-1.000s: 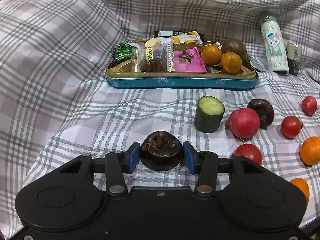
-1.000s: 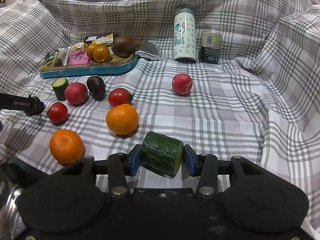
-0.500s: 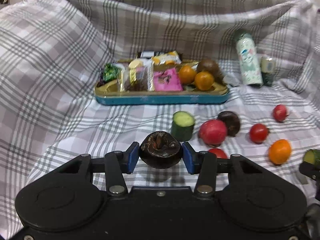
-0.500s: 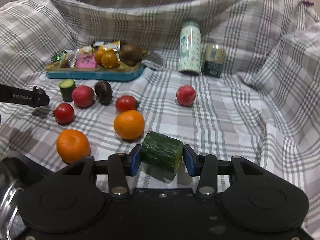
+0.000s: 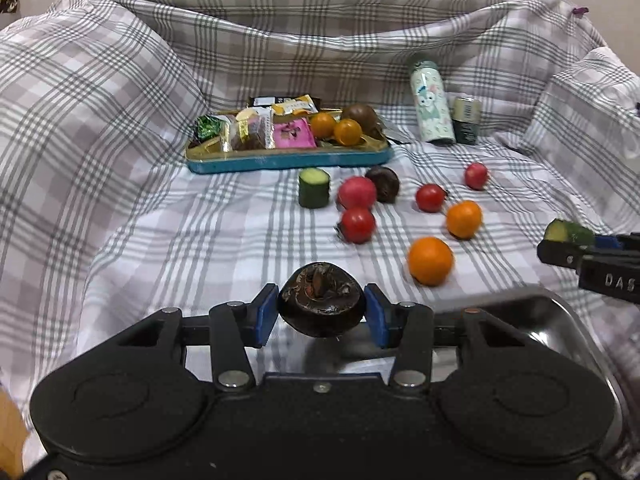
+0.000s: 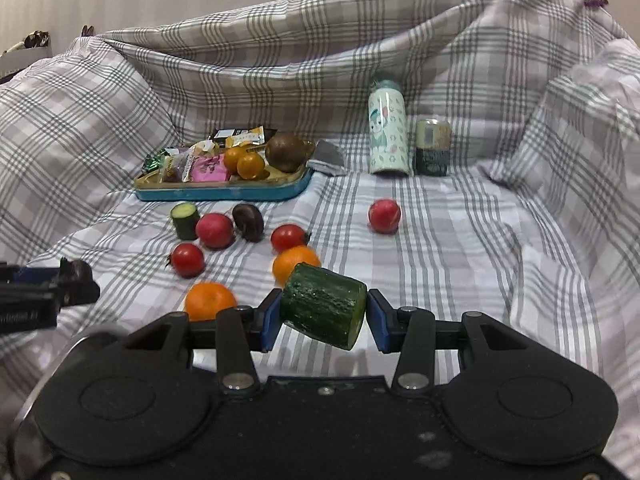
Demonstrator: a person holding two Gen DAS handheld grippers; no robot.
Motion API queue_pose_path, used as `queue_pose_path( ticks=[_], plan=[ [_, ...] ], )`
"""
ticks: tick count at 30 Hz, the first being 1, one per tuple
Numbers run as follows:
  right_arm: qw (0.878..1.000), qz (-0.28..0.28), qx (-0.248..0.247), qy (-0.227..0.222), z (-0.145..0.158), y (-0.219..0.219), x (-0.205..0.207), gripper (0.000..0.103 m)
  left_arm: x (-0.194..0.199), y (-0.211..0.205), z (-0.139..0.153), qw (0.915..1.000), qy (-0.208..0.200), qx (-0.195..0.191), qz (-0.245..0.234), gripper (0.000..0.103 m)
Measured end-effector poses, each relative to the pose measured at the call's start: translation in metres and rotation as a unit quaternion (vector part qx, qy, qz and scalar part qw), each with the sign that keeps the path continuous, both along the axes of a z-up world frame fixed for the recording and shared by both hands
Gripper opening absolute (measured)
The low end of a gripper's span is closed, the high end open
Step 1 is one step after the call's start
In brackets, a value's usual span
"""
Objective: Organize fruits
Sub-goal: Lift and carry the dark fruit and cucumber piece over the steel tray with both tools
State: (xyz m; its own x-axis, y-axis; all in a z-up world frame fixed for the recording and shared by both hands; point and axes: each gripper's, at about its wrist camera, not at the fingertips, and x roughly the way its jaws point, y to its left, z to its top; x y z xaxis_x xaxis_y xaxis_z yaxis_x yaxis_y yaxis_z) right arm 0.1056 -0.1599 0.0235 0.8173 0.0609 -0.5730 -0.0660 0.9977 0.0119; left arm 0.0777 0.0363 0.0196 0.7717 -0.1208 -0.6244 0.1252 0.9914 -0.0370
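Checked cloth [image 5: 160,240] covers the whole surface and rises behind. Left view: your left gripper [image 5: 321,312] is clamped on a dark round fruit [image 5: 321,306], its jaws having narrowed slightly onto it, and you carry it near a metal bowl [image 5: 560,332] at near right, likely where it is bound. Loose on the cloth: two oranges [image 5: 430,260], two tomatoes [image 5: 357,224], two pink-red fruits [image 5: 357,192], one dark fruit [image 5: 383,183], one cucumber stub [image 5: 314,188]. Far: one blue tray [image 5: 288,160] of snacks.

Right view: your right gripper [image 6: 323,314] grips one cucumber piece [image 6: 323,310], tilted, clear of the cloth. One bottle [image 6: 387,136] and one can [image 6: 432,147] stand far right, apart from the sorting.
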Motion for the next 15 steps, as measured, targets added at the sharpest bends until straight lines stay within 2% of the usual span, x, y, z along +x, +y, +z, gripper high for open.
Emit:
queue_pose_path(
  ticks=[10, 15],
  plan=[
    [0.999, 0.043, -0.014, 0.026, -0.008, 0.011, -0.058, 0.046, -0.029, -0.010, -0.007, 0.9996, 0.027, -0.005, -0.009, 0.054],
    [0.996, 0.078, -0.015, 0.050, -0.016, 0.018, -0.067, 0.046, -0.033, -0.014, -0.015, 0.9989, 0.043, -0.001, -0.018, 0.054]
  ],
)
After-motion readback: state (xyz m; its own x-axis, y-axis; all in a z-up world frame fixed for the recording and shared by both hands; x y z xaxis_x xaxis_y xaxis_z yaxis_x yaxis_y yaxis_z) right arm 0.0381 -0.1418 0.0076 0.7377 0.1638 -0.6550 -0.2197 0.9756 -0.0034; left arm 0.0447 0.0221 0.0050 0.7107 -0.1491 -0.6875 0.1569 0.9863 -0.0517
